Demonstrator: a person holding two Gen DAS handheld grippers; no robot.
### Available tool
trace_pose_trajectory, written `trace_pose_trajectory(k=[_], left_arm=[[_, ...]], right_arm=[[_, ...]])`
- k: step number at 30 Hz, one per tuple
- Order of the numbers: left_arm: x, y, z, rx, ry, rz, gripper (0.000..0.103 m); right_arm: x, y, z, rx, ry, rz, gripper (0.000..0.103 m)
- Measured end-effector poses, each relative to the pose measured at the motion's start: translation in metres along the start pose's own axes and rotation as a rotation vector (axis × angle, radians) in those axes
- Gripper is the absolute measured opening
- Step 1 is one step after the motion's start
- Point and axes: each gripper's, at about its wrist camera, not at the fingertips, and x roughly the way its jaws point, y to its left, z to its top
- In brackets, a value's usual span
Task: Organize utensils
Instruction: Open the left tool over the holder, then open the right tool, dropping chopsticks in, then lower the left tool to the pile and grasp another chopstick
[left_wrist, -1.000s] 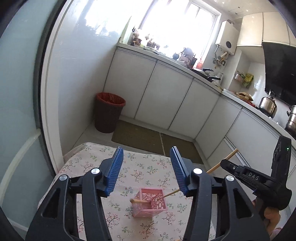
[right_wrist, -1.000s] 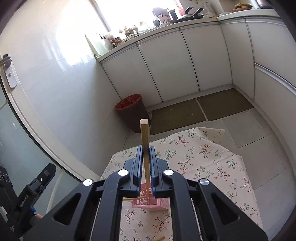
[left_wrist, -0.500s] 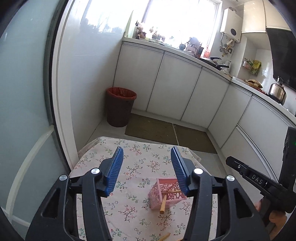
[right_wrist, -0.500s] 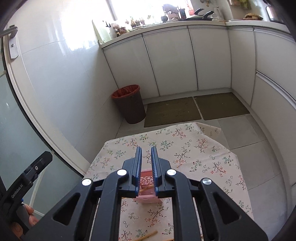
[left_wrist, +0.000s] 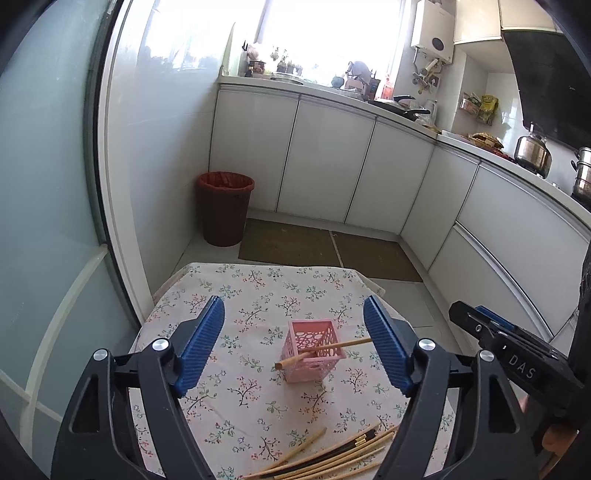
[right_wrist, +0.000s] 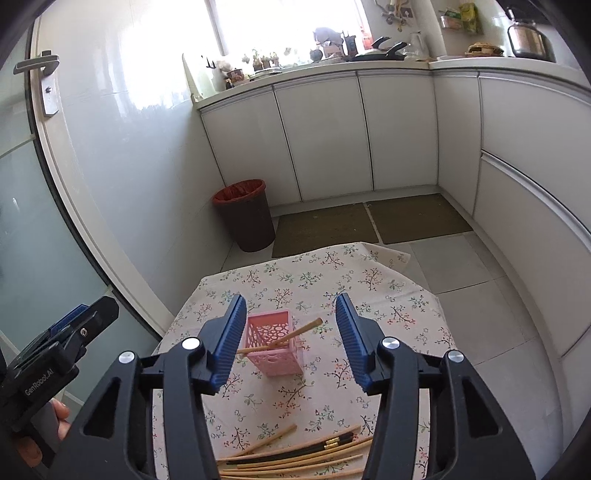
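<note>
A small pink lattice basket (left_wrist: 314, 349) (right_wrist: 275, 347) stands on the floral tablecloth. One wooden chopstick (left_wrist: 321, 350) (right_wrist: 284, 338) lies slanted across its top, both ends sticking out. Several wooden and black chopsticks (left_wrist: 332, 458) (right_wrist: 295, 458) lie in a loose pile at the near table edge. My left gripper (left_wrist: 295, 347) is open and empty, above and behind the basket. My right gripper (right_wrist: 291, 339) is open and empty, also above the basket; its body shows at the right in the left wrist view (left_wrist: 517, 362).
The table (left_wrist: 258, 291) (right_wrist: 369, 280) with the floral cloth stands in a kitchen. A brown bin with a red liner (left_wrist: 223, 206) (right_wrist: 245, 214) stands on the floor by the wall. White cabinets (left_wrist: 332, 166) line the back and right. A glass door (right_wrist: 22, 184) is at left.
My right gripper has opened and let go of the wooden chopstick, which now rests across the pink basket. Both grippers have pulled back and up, bringing the chopstick pile into view.
</note>
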Motion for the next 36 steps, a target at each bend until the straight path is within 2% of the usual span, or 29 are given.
trace_pose_trajectory(k=[1, 3, 8, 10, 13, 16, 21, 25, 31, 34, 36], left_arm=[[-0.002, -0.002, -0.002, 0.003, 0.004, -0.001, 0.075], [-0.007, -0.004, -0.005, 0.005, 0.005, 0.002, 0.083], [-0.019, -0.008, -0.014, 0.01, 0.005, 0.007, 0.093], [-0.019, -0.01, -0.018, 0.015, 0.02, 0.005, 0.095], [-0.014, -0.011, -0.025, 0.024, 0.065, 0.0, 0.096], [0.001, -0.015, -0.034, 0.054, 0.162, -0.029, 0.096], [0.04, -0.027, -0.068, 0.132, 0.407, -0.077, 0.096], [0.066, -0.03, -0.094, 0.16, 0.534, -0.096, 0.096], [0.104, -0.03, -0.124, 0.106, 0.701, -0.16, 0.096], [0.121, -0.043, -0.138, 0.19, 0.724, -0.105, 0.096], [0.135, -0.048, -0.147, 0.217, 0.749, -0.092, 0.088]], right_arm=[[-0.004, -0.001, -0.003, 0.002, -0.004, -0.006, 0.063], [-0.012, -0.005, -0.009, 0.018, -0.024, -0.023, 0.075], [-0.026, -0.02, -0.021, 0.066, -0.037, -0.056, 0.084], [-0.031, -0.03, -0.026, 0.104, -0.041, -0.065, 0.091], [-0.037, -0.047, -0.035, 0.144, -0.042, -0.08, 0.096], [-0.037, -0.064, -0.051, 0.163, 0.0, -0.106, 0.096], [-0.031, -0.096, -0.091, 0.229, 0.111, -0.112, 0.096], [-0.021, -0.124, -0.124, 0.313, 0.201, -0.114, 0.096], [-0.009, -0.152, -0.162, 0.409, 0.309, -0.109, 0.096], [-0.006, -0.159, -0.174, 0.433, 0.346, -0.106, 0.096], [-0.003, -0.163, -0.178, 0.446, 0.366, -0.105, 0.096]])
